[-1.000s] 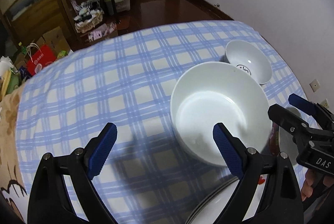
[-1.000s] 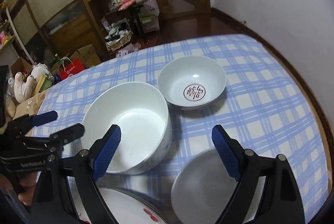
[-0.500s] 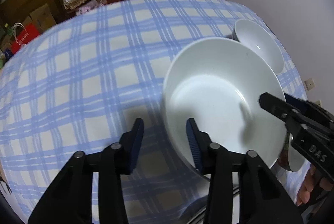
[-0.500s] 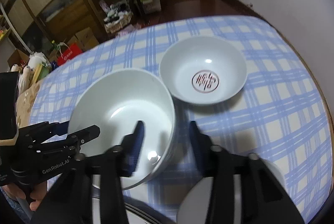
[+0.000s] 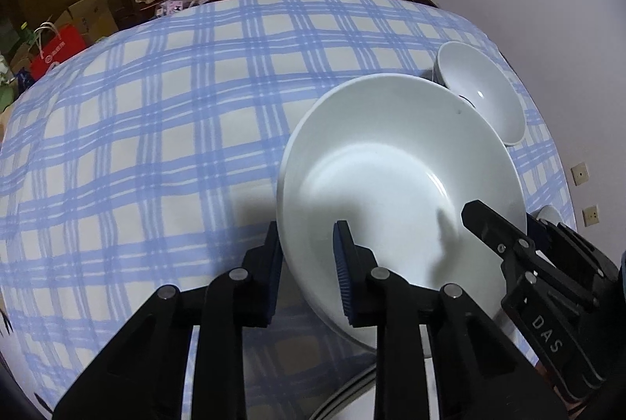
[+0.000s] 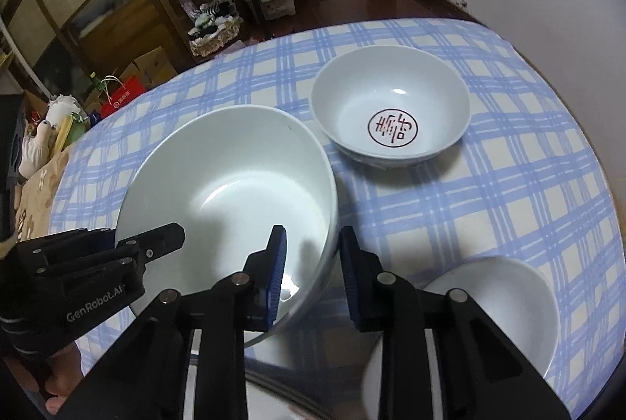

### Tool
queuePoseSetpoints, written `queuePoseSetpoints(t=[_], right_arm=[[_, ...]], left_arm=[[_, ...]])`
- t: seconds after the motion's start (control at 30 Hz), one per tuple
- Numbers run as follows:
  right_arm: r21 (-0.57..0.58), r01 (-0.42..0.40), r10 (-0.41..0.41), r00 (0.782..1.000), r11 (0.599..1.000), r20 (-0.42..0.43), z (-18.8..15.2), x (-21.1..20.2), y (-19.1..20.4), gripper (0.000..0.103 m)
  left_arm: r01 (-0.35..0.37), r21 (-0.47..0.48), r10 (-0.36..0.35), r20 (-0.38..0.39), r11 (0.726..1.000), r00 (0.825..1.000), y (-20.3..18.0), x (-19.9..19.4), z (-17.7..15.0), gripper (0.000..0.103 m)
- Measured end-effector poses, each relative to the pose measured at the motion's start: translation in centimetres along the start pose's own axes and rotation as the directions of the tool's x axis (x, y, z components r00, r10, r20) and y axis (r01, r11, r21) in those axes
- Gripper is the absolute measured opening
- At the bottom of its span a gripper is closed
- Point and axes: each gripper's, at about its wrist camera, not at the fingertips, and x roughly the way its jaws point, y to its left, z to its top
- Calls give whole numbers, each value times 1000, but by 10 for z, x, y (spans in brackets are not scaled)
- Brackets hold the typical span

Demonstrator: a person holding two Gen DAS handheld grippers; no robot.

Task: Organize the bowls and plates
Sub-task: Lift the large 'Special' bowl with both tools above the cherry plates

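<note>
Large white bowl on checked worktop, just beside emblem bowl.

Left tongs straddle bowl's near-left wall: one pad outside, one inside, jaws closing, nearly pinched.

Right tongs straddle opposite wall the same way, closing.

Both hands equally near; rim lies between each pair. Likely next: two-handed lift.

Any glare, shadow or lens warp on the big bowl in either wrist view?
Left wrist: gripper shadows fall inside the big white bowl; fisheye bends the checked tablecloth. Right wrist: a small glint near the bowl's floor, otherwise sharp.
</note>
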Motion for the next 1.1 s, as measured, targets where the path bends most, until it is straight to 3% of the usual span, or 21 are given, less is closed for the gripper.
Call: queuePoseSetpoints(t=[0.5,0.7,1.1], right_arm=[[-57,-85,90,992,995,94,-13,-54,50,29],[-117,-121,131,987,986,89,-24,-67,72,29],[-159,-157,171,982,975,76,-61,-79,100,29]], left_arm=[[-16,-16,17,85,1000,996,40,-75,-33,24],[-22,-50,27,104,999,994,60,-96,-53,24],[-105,-49,111,141,993,984,74,-115,-105,24]])
